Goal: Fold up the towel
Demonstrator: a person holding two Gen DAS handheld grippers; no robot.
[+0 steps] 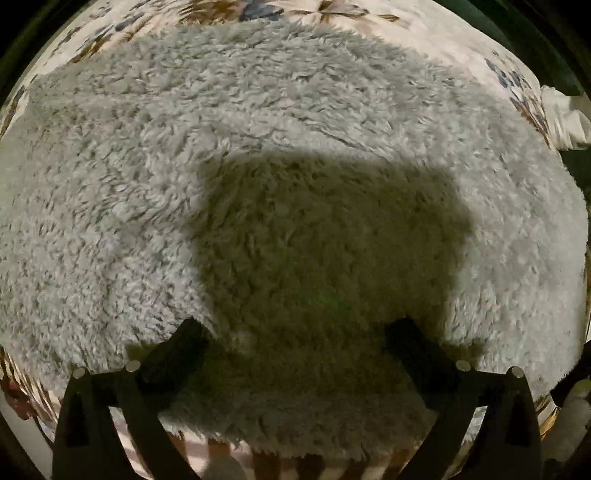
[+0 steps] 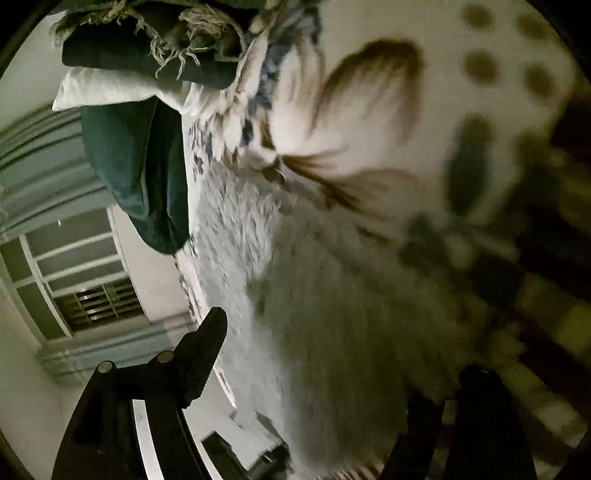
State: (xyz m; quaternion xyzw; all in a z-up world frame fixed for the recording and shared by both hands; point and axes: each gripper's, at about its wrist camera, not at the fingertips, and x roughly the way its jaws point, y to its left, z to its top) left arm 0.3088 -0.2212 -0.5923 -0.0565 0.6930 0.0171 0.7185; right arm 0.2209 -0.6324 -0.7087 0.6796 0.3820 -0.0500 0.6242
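Observation:
A fluffy pale grey towel (image 1: 258, 166) lies spread flat on a floral bedspread (image 1: 443, 48) and fills most of the left wrist view. My left gripper (image 1: 297, 328) hovers over the towel's near edge, open, with nothing between its fingers, and casts a dark shadow on the pile. The right wrist view is tilted and blurred by motion. There the same towel (image 2: 332, 295) runs across the bed, and my right gripper (image 2: 316, 356) is open wide just above it. Its left finger (image 2: 207, 339) is sharp; the right one is dim and partly hidden.
Dark green pillows (image 2: 136, 166), a white pillow (image 2: 103, 88) and a fringed throw (image 2: 166, 33) are stacked at one end of the bed. A window with curtains (image 2: 74, 258) lies beyond. A white pillow corner (image 1: 565, 114) shows at the right.

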